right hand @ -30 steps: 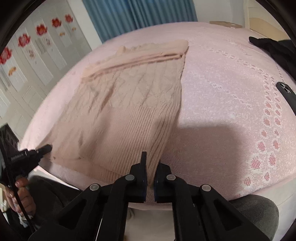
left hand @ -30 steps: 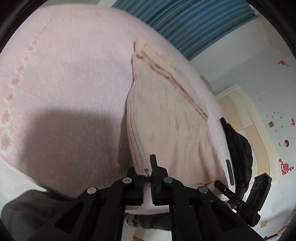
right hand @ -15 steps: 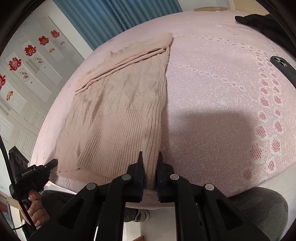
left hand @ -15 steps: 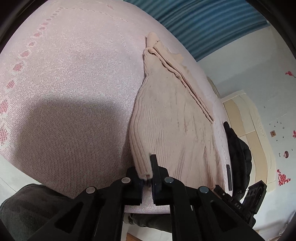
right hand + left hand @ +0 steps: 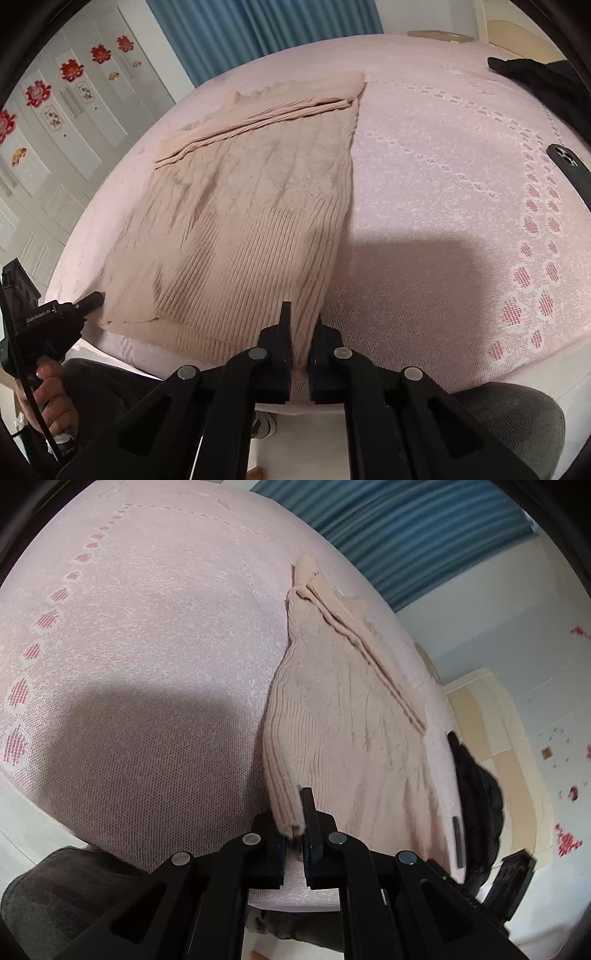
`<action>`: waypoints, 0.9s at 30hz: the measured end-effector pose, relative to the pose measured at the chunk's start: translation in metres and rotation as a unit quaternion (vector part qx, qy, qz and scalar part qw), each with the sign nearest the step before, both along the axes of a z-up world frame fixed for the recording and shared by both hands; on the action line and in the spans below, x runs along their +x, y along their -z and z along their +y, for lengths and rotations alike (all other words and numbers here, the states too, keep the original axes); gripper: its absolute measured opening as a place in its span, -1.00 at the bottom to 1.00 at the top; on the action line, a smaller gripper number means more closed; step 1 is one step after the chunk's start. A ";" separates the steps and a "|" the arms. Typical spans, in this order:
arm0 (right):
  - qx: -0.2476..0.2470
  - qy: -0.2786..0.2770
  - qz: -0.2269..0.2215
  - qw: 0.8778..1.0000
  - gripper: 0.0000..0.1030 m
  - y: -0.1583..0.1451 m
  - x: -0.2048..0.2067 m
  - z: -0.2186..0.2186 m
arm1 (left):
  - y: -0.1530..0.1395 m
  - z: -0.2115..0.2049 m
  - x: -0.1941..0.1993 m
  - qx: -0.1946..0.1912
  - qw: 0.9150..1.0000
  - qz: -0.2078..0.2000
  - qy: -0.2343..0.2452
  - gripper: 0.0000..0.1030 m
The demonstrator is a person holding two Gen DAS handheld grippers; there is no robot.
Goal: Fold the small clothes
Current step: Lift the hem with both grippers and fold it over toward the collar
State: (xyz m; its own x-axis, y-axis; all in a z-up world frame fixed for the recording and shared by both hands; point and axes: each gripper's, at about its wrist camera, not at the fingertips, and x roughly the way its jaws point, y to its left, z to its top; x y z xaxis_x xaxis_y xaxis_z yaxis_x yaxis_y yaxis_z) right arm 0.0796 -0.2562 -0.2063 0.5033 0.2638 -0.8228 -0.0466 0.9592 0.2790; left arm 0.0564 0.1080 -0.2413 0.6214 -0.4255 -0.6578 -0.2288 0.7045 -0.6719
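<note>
Bed [image 5: 140, 672] fills both views, pink cover, patterned border out toward the edges. Sweater [image 5: 251, 206] spread flat on it, already narrowed lengthwise with a sleeve laid across the far end; hem at the near edge of the bed, collar end toward the curtain [image 5: 258, 33].

Changed over the last second: both views risen and tipped, more of the far bed and curtain visible, sweater drawn longer and straighter away from the hem. Hem corners lifted off the cover a little more, ribbing bunched and curling up at each gripper. Likely meaning: grasp phase over, lift started, next move probably carrying the hem forward toward the collar for a crosswise fold (judgement only, fold not begun).

Versus the earliest frame: same corners held, no slip seen at either grip. Sleeve pile at the far end unchanged in layout. Shadow on the cover beside the sweater shifted. Some motion blur in the left view near the hem.

Left gripper [image 5: 293, 834] closed narrow on the left hem corner, several knit layers pinched between the fingers. Same gripper visible in the right view at the far hem corner, touching the cloth. Right gripper [image 5: 301, 347] closed narrow on the right hem corner, ribbed edge running up between the fingers.

Jacket [image 5: 476, 786], black, on the bed right of the sweater, well apart. Phone [image 5: 570, 166], dark, near the bed's right edge, between jacket and hem line, clear of the fold path.
</note>
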 end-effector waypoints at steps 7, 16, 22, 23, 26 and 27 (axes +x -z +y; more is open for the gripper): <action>0.045 0.015 -0.038 0.998 -0.90 -0.016 -0.012 -0.014 | -0.017 0.013 -0.012 -0.030 0.998 -0.044 -0.016 -0.87; 0.172 0.044 -0.052 0.983 -0.91 -0.027 -0.011 -0.046 | -0.039 0.007 -0.007 0.002 0.998 -0.057 -0.009 -0.88; 0.173 0.044 -0.056 0.982 -0.91 -0.033 -0.011 -0.043 | -0.052 0.000 0.001 0.021 0.998 -0.056 -0.018 -0.88; 0.179 0.045 -0.057 0.981 -0.91 -0.035 -0.011 -0.043 | -0.055 0.001 0.002 0.022 0.998 -0.058 -0.020 -0.88; 0.215 0.054 -0.059 0.973 -0.91 -0.040 -0.004 -0.047 | -0.065 0.006 0.010 0.027 0.997 -0.060 -0.041 -0.88; 0.228 0.059 -0.059 0.970 -0.91 -0.042 0.001 -0.049 | -0.071 0.005 0.018 0.025 0.997 -0.064 -0.044 -0.88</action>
State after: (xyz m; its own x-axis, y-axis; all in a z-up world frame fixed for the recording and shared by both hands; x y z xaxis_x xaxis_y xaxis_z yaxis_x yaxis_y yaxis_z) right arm 0.0804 -0.3047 -0.1648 0.6358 0.5219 -0.5687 -0.0009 0.7373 0.6755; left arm 0.0743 0.1128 -0.1705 0.7352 -0.3350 -0.5894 -0.2056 0.7183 -0.6647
